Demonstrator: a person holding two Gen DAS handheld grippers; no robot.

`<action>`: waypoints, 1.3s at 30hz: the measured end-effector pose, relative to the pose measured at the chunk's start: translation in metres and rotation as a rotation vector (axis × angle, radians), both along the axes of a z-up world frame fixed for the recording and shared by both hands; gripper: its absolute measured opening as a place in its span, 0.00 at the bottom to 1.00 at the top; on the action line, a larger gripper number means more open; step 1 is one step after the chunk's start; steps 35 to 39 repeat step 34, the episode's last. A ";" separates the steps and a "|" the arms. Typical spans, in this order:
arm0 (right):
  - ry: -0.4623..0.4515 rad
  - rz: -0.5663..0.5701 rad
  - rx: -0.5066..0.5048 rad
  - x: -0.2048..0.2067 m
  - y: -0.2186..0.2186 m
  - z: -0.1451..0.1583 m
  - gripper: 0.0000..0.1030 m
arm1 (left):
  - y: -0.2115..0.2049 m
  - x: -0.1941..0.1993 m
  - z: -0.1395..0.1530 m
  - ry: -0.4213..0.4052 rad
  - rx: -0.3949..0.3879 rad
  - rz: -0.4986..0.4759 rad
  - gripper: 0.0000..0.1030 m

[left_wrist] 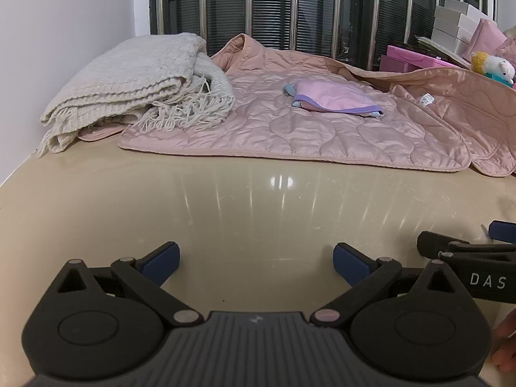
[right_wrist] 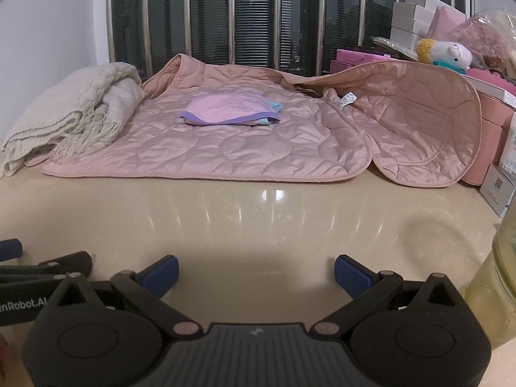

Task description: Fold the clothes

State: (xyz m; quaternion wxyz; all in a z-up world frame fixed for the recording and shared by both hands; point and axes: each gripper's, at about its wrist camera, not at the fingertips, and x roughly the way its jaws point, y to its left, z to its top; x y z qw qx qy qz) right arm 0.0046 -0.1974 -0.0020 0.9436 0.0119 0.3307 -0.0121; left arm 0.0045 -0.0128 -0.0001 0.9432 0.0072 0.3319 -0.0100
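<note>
Left gripper [left_wrist: 256, 262] and right gripper [right_wrist: 256, 272] wide apart, empty, over bare table [right_wrist: 258, 225]; pink cloth [right_wrist: 229, 111] folded, jacket [right_wrist: 225, 148] unfolded.

"DAS" stands on the right gripper [left_wrist: 467, 242], and "nRobot.AI", cut off, on the left gripper [right_wrist: 19, 258]
</note>
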 end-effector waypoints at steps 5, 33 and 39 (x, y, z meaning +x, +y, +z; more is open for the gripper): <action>0.000 0.003 0.001 0.000 0.000 0.000 1.00 | 0.000 0.001 0.000 0.001 0.000 -0.001 0.99; 0.000 0.006 0.002 -0.001 -0.001 0.000 1.00 | -0.001 0.000 0.000 0.000 0.001 0.007 0.99; 0.000 0.006 0.002 -0.001 -0.001 0.000 1.00 | -0.001 0.000 0.000 0.000 0.001 0.006 0.99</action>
